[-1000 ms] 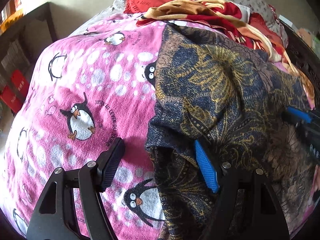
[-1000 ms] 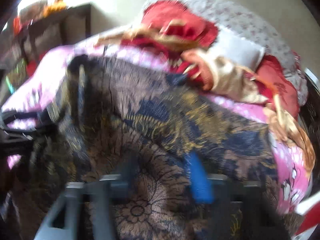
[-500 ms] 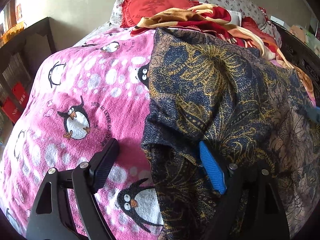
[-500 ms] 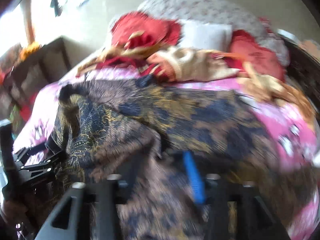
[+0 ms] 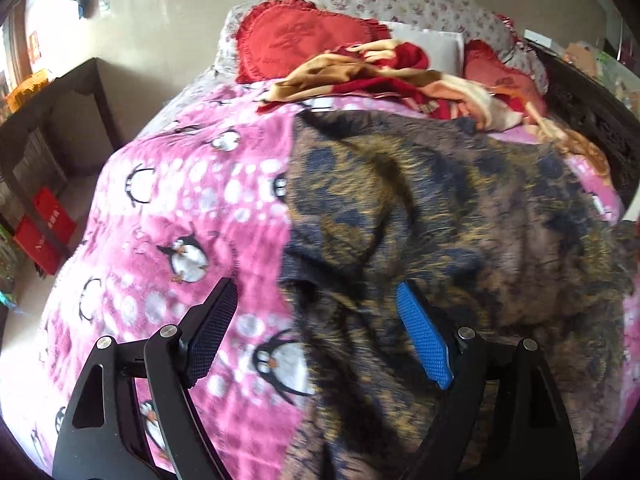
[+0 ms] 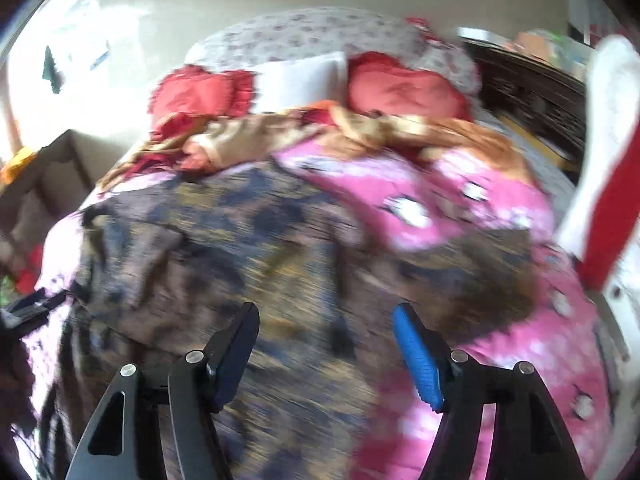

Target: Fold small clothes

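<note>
A dark navy and gold patterned garment (image 5: 440, 216) lies spread on a pink penguin blanket (image 5: 192, 208). My left gripper (image 5: 316, 320) is open above the garment's left edge, its jaws wide apart and empty. In the blurred right wrist view the same garment (image 6: 248, 248) lies on the blanket (image 6: 460, 208). My right gripper (image 6: 326, 340) is open and empty above the garment's near right part. The left gripper's black tool (image 6: 28, 312) shows at the left edge of that view.
A crumpled red and tan cloth heap (image 5: 400, 76) lies beyond the garment, with red pillows (image 5: 296, 48) and a floral bolster (image 5: 400, 0) behind. A dark shelf (image 5: 48, 128) stands left of the bed. A dark carved cabinet (image 6: 532, 100) and a red and white object (image 6: 604, 168) are to the right.
Both grippers have let go of the garment and lifted back. The garment has dropped flat onto the blanket. The right view has swung to the right.
</note>
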Tool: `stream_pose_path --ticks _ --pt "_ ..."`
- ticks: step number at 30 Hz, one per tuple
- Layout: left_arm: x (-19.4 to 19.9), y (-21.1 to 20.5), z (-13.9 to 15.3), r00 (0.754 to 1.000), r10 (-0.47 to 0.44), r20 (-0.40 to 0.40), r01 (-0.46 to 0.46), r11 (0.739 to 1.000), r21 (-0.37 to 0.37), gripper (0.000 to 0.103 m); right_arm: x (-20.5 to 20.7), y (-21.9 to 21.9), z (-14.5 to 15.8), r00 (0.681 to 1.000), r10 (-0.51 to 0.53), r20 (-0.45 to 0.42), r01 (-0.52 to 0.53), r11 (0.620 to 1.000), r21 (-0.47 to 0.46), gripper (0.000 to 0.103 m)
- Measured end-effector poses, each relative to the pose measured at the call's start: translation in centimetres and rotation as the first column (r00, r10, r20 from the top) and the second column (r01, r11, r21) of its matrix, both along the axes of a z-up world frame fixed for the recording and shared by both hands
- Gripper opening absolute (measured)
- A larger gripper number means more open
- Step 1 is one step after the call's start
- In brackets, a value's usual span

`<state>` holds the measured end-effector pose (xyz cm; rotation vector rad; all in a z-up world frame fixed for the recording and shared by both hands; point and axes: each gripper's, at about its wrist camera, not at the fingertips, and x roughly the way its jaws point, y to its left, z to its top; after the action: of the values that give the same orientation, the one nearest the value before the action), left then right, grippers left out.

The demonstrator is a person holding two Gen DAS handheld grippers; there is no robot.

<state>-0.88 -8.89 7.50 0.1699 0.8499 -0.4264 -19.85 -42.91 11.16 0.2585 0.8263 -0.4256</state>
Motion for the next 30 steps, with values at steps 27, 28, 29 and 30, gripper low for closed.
stream_pose_path --ticks 27,28,29,30 --pt "-2.2 -1.6 -0.1 0.995 -0.059 -0.086 0.056 0.998 -0.041 0.082 -5.1 -8.2 4.7 0.970 -0.061 0.235 -0.005 0.962 0.272 0.007" --pt "-2.2 -1.5 0.0 0.995 -0.057 -0.087 0.053 0.997 -0.047 0.082 -5.5 -8.9 6.3 0.960 -0.074 0.270 -0.006 0.959 0.283 0.007" --pt "-2.2 -1.3 0.1 0.995 -0.053 -0.088 0.049 0.997 -0.052 0.082 -5.7 -9.4 7.6 0.952 -0.082 0.295 -0.006 0.958 0.288 0.007" --pt "-2.1 -1.2 0.2 0.995 -0.051 -0.090 0.046 0.997 -0.056 0.082 -5.8 -9.8 9.0 0.943 -0.090 0.322 -0.009 0.956 0.295 0.007"
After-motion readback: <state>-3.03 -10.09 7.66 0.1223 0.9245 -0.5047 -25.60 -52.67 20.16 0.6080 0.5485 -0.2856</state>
